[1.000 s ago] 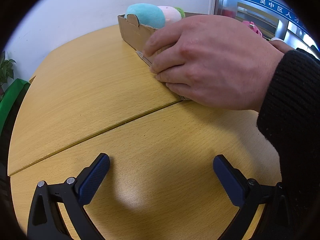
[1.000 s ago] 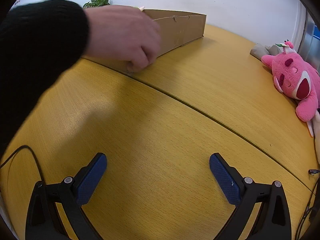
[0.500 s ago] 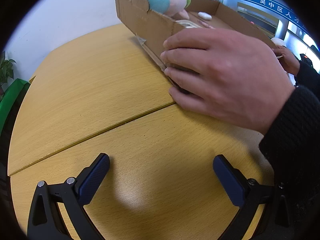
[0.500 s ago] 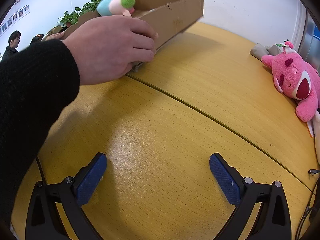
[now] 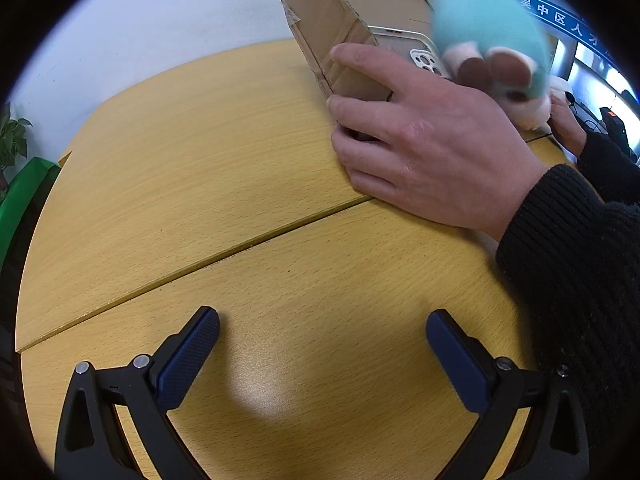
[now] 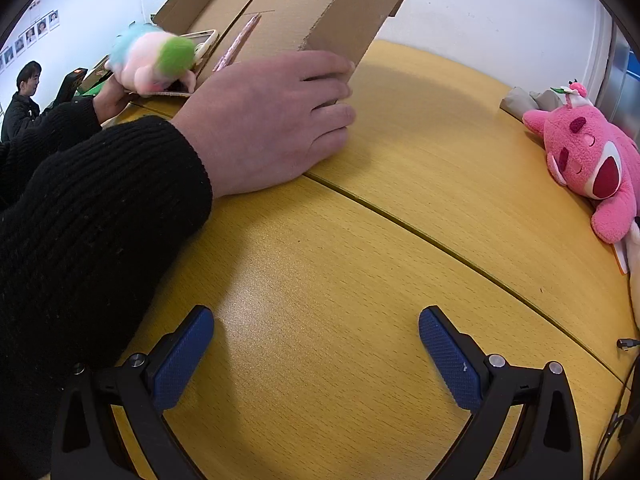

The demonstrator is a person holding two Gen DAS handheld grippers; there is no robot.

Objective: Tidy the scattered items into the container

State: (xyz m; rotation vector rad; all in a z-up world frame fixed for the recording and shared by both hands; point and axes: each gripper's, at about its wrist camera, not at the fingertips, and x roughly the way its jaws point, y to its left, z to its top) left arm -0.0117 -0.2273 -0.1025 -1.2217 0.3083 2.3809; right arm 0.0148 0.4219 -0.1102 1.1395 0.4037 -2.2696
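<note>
Since the earlier frame, the cardboard box (image 5: pixel 336 36) had been tipped up much more steeply, and the blue-and-pink plush toy (image 5: pixel 488 40) had slid from its far end toward the low near edge, where it showed as a blur.

Nearest the cameras, the left gripper (image 5: pixel 322 346) rested low over the yellow wooden table (image 5: pixel 180 184) with its blue-padded fingers spread wide apart and nothing between them. The right gripper (image 6: pixel 316 344) sat the same way, jaws wide and empty, over bare tabletop crossed by a dark seam.

Beyond them, a bare hand (image 6: pixel 268 120) in a black knitted sleeve (image 6: pixel 92 216) gripped the near corner of the box, its fingers curled around the cardboard wall and its heel close to the table. A second hand (image 5: pixel 568 124), also in a black sleeve, held the box's other side, partly hidden behind the plush toy.

Inside the tilted box a phone in a pale case (image 5: pixel 416 52) lay against the floor just beside the plush toy, and a thin pink stick-like item (image 6: pixel 236 44) lay along the cardboard; what it was could not be told.

On the far right of the table, well apart from the box, a pink plush bear (image 6: pixel 588 152) lay on its back. In the far left background a seated person (image 6: pixel 22 100) was visible by the white wall.
</note>
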